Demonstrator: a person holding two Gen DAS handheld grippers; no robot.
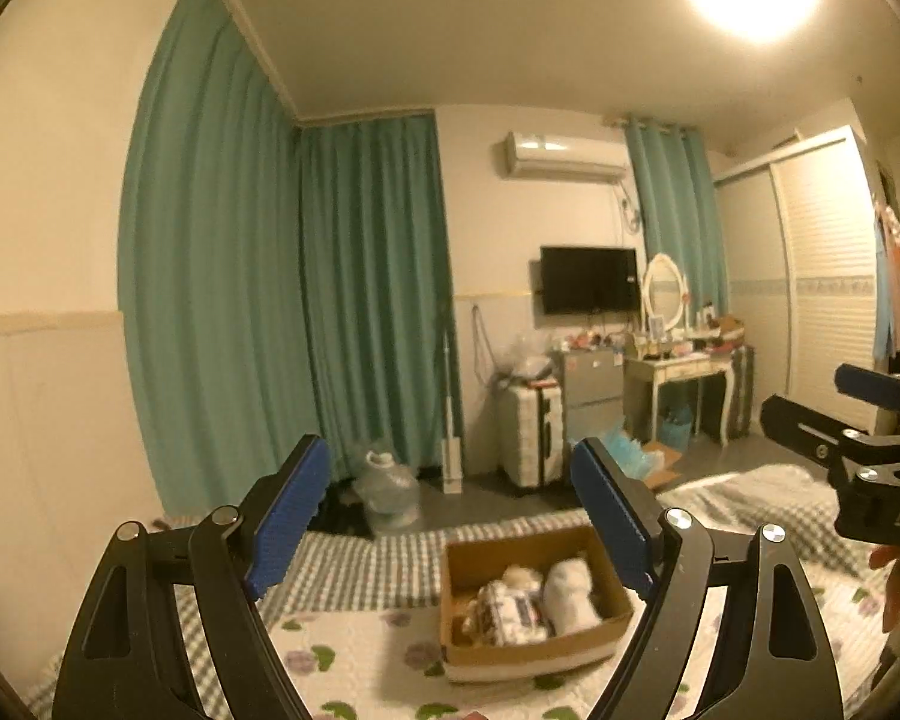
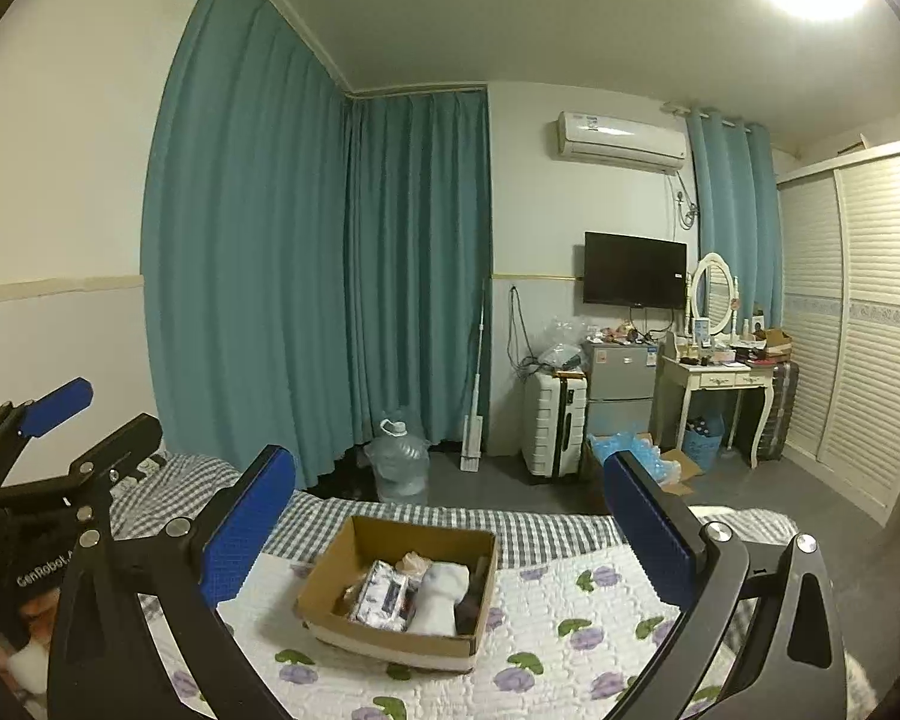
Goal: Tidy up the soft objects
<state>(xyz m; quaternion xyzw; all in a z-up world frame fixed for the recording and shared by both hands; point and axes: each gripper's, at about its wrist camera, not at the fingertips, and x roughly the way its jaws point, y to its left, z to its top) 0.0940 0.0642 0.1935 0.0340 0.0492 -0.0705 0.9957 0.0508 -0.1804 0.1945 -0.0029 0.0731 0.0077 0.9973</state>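
Note:
A brown cardboard box (image 1: pixel 582 654) sits on the bed and holds several soft items: a white plush piece (image 1: pixel 570 594), a white-and-blue patterned bundle (image 1: pixel 513 609) and a beige piece behind them. The box also shows in the right wrist view (image 2: pixel 330 576), with the white plush piece (image 2: pixel 444 597) and the patterned bundle (image 2: pixel 384 597) inside. My left gripper (image 1: pixel 453 510) is open and empty, held above the bed before the box. My right gripper (image 2: pixel 450 516) is open and empty, also short of the box. Each gripper shows at the edge of the other's view.
The bed has a white floral quilt (image 2: pixel 570 648) over a grey checked blanket (image 2: pixel 546 531). Beyond its far edge stand a water jug (image 2: pixel 399 465), a white suitcase (image 2: pixel 555 426), a small fridge, a dressing table (image 2: pixel 720 384) and teal curtains. A louvred wardrobe (image 2: pixel 858 312) lines the right wall.

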